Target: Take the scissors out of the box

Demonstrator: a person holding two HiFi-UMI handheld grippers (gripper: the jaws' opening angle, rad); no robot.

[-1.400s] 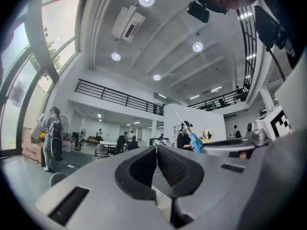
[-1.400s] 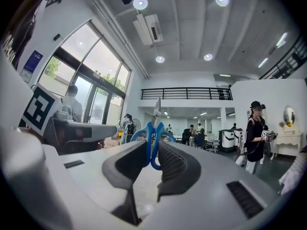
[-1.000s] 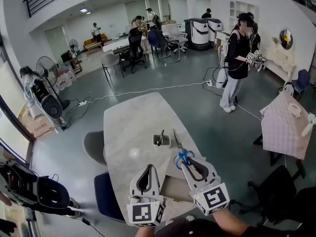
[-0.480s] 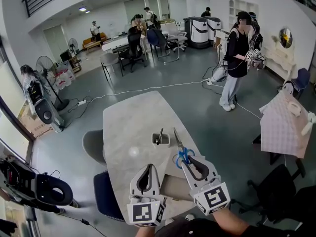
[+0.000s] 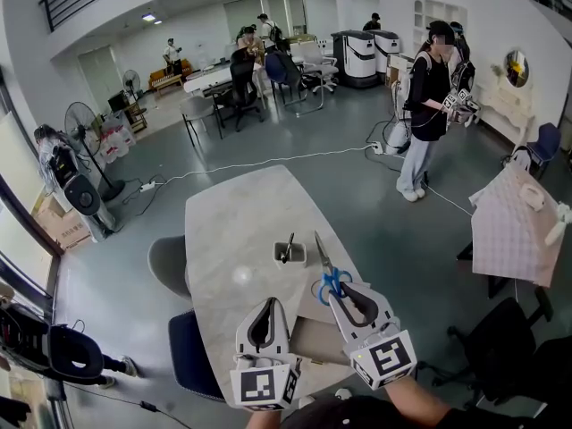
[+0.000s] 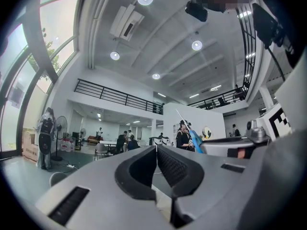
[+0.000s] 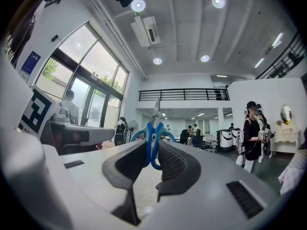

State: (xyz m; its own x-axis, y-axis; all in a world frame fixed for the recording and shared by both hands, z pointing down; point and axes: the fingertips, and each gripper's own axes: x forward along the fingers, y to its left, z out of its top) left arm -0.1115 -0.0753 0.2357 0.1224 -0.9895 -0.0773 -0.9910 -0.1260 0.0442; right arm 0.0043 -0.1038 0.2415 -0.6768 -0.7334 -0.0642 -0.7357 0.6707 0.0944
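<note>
Lower centre: our right gripper (image 5: 334, 290) clamps the scissors (image 5: 323, 262) by the handles, clear of the box (image 5: 299, 260) at mid-frame, left gripper (image 5: 268, 303) closed and empty; next, we judge, setting them on the table (image 5: 232, 226).

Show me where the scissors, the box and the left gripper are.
scissors (image 5: 332, 285), head view, on the blue handle loops.
box (image 5: 291, 264), head view, on its near wall.
left gripper (image 5: 269, 301), head view, between its closed fingertips.
</note>
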